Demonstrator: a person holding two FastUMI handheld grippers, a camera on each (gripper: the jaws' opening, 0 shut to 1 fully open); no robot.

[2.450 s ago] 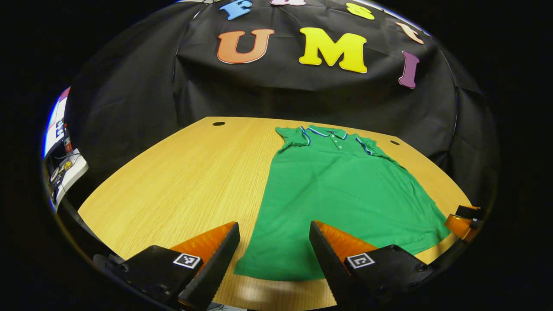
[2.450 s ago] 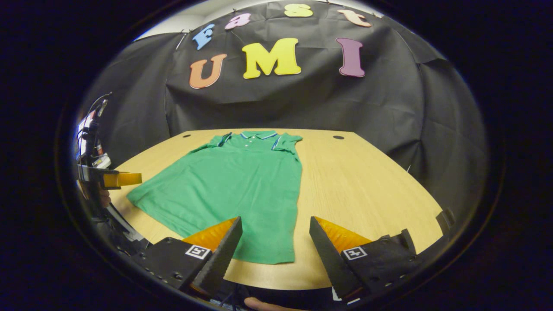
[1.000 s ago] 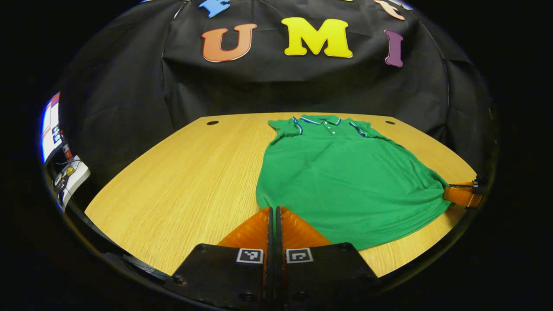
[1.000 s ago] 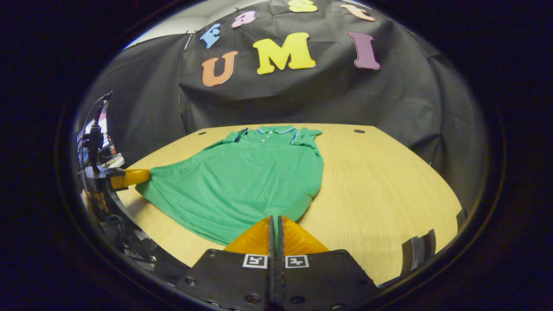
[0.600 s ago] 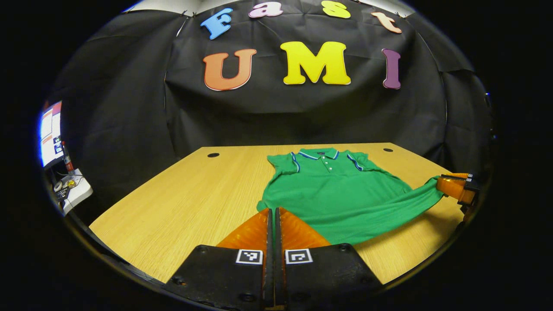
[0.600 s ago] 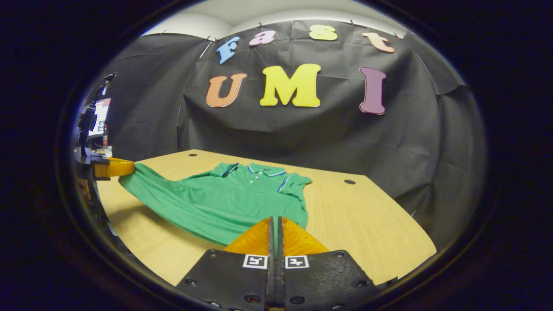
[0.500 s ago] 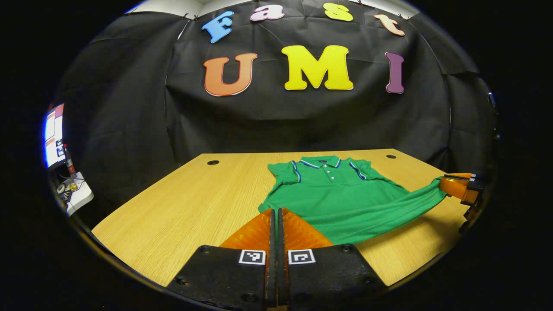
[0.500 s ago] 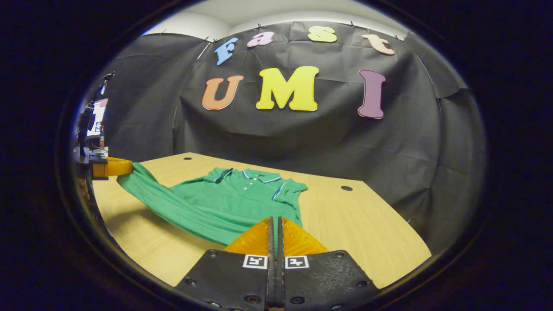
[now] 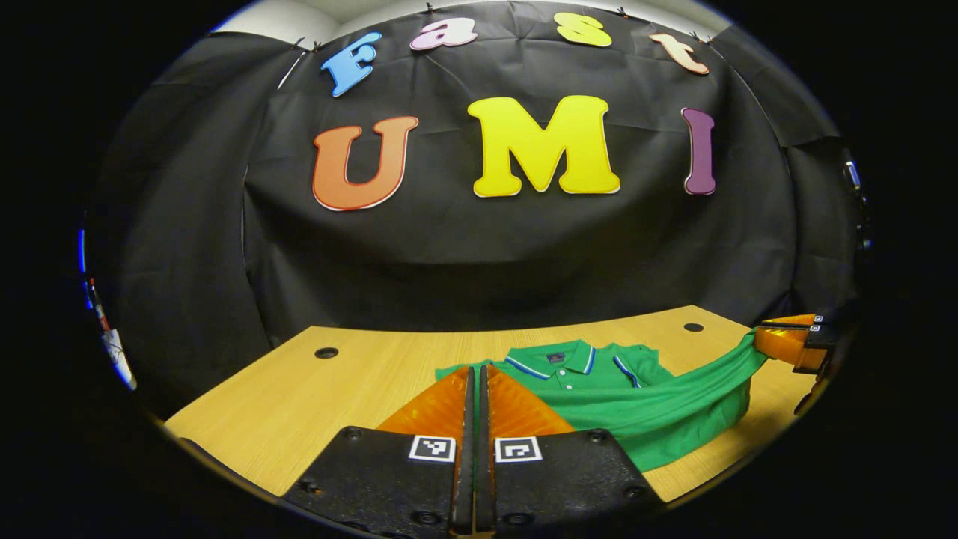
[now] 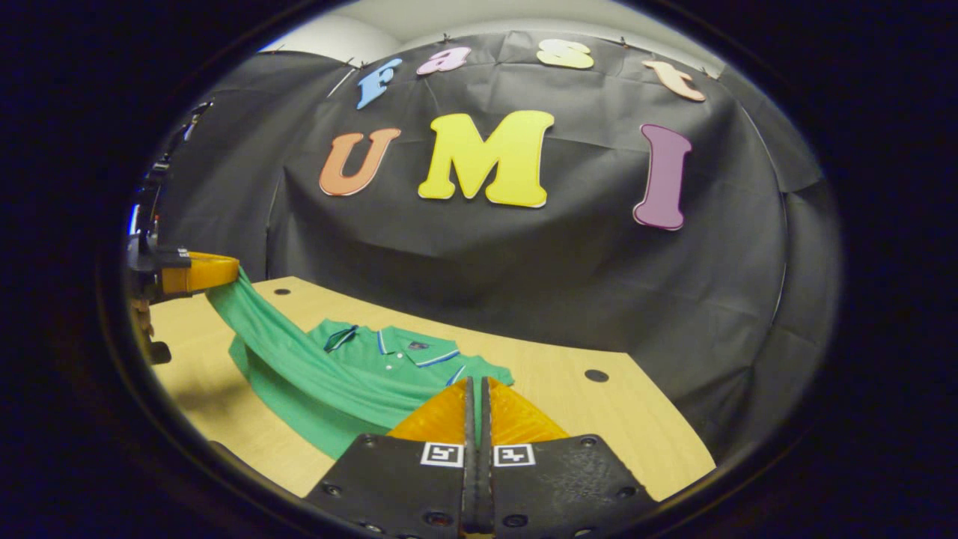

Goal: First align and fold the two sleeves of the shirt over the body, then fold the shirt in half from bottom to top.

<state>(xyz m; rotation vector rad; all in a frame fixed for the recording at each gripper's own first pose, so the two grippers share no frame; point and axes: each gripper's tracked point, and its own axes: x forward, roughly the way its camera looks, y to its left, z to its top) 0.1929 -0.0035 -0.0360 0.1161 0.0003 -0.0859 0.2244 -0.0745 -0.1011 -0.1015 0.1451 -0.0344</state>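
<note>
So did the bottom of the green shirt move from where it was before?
Yes. The shirt's bottom edge has lifted off the table and travelled toward the collar, held up by the left gripper and right gripper.

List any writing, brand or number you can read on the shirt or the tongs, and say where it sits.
No text can be read.
Neck tag on the shirt: too small to read.
Square markers on the left tongs and right tongs: black-and-white patterns, no letters or numbers.
</note>
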